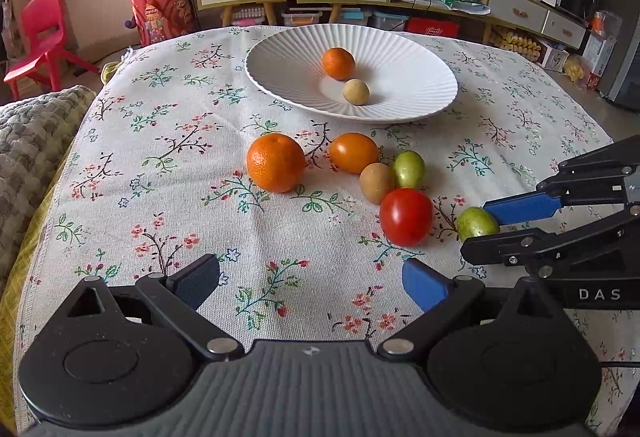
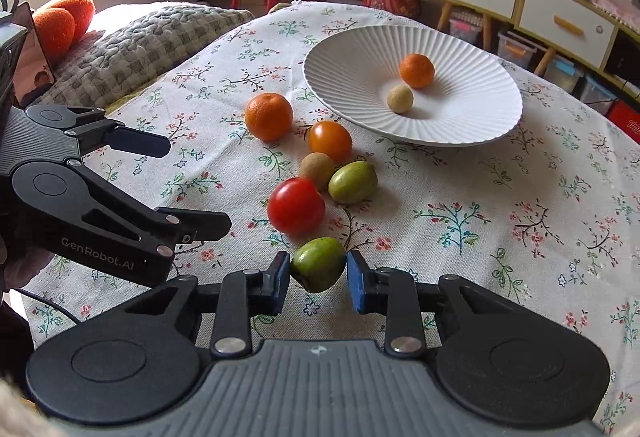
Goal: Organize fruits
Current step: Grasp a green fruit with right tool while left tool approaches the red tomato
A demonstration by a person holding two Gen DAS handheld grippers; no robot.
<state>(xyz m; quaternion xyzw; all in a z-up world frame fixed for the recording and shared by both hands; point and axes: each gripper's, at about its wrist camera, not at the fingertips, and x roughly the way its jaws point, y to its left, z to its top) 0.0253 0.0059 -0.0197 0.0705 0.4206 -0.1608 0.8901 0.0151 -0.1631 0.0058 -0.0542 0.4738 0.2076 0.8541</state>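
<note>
**A:** What is the right gripper [image 2: 318,279] doing at the bottom centre of its own view?

**B:** Its blue pads sit on either side of a green fruit [image 2: 318,264], touching it or very nearly. I'd say it is closing on that fruit, which looks to rest on the tablecloth [image 2: 500,237]; a firm grip I can't confirm.

**A:** And the left gripper [image 1: 310,283]?

**B:** Spread wide with nothing between its fingers, low in its frame over bare cloth. It seems to be waiting clear of the fruit.

**A:** Where does the fruit go?

**B:** Probably the white plate [image 2: 348,49] in the upper right of the right view, since a small orange [image 2: 417,70] and a pale round fruit [image 2: 399,99] lie in it.

**A:** What's left on the cloth?

**B:** A big orange [image 2: 268,116], an orange tomato [image 2: 330,141], a brown fruit [image 2: 317,168], a second green fruit [image 2: 353,182] and a red tomato [image 2: 296,205], clustered near the plate's rim. The one being taken is nearest the gripper, the easiest reach.
</note>
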